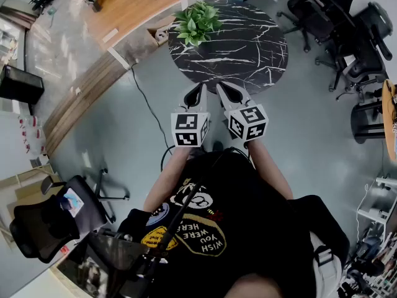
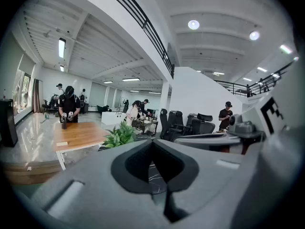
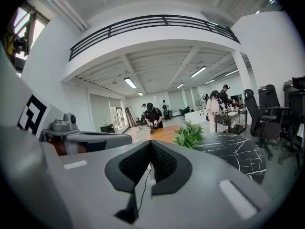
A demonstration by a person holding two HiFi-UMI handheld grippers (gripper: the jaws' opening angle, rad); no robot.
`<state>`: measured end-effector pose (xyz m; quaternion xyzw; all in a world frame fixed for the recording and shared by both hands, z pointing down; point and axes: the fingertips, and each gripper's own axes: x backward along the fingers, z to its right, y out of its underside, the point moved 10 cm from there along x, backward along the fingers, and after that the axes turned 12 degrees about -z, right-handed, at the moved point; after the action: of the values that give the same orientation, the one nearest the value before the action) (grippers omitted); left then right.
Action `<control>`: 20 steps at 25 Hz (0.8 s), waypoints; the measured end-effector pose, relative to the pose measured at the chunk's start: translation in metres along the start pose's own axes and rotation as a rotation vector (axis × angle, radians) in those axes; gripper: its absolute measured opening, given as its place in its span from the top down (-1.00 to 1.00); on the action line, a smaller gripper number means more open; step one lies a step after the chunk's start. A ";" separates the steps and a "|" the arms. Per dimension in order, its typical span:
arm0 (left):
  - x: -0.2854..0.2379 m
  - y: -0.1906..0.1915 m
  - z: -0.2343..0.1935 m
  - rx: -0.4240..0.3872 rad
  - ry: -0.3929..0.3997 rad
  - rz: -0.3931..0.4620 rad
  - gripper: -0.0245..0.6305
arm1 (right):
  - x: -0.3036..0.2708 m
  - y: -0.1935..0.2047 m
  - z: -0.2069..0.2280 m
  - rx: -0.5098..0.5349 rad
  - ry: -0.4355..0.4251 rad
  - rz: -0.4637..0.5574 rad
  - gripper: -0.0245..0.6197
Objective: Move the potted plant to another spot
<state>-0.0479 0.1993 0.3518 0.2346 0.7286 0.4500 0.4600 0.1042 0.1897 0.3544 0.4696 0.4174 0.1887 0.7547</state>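
The potted plant (image 1: 197,22), a bushy green one, stands on the far left part of a round black marble table (image 1: 248,48). Both grippers hover over the floor short of the table's near edge, side by side and pointing at it. My left gripper (image 1: 201,87) is shut, its tips touching with nothing between them. My right gripper (image 1: 219,87) is shut and empty too. In the left gripper view the plant (image 2: 119,135) shows ahead to the left, beyond the shut gripper (image 2: 153,141). In the right gripper view the plant (image 3: 189,133) sits ahead to the right on the table (image 3: 233,151), past the shut gripper (image 3: 151,142).
A wooden desk (image 1: 133,5) stands just left of the table, close to the plant. Black office chairs (image 1: 335,17) crowd the right side, and another chair (image 1: 56,219) sits at the lower left. A cable (image 1: 146,104) runs over the floor. A person (image 2: 69,106) stands at the wooden desk.
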 end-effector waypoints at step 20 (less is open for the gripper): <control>-0.008 0.005 -0.033 0.026 -0.004 -0.022 0.91 | -0.028 0.002 -0.001 -0.045 -0.016 -0.005 0.92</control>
<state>-0.0735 0.1806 0.3655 0.2336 0.7361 0.4349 0.4631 0.0869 0.1719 0.3684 0.4530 0.4080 0.1926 0.7689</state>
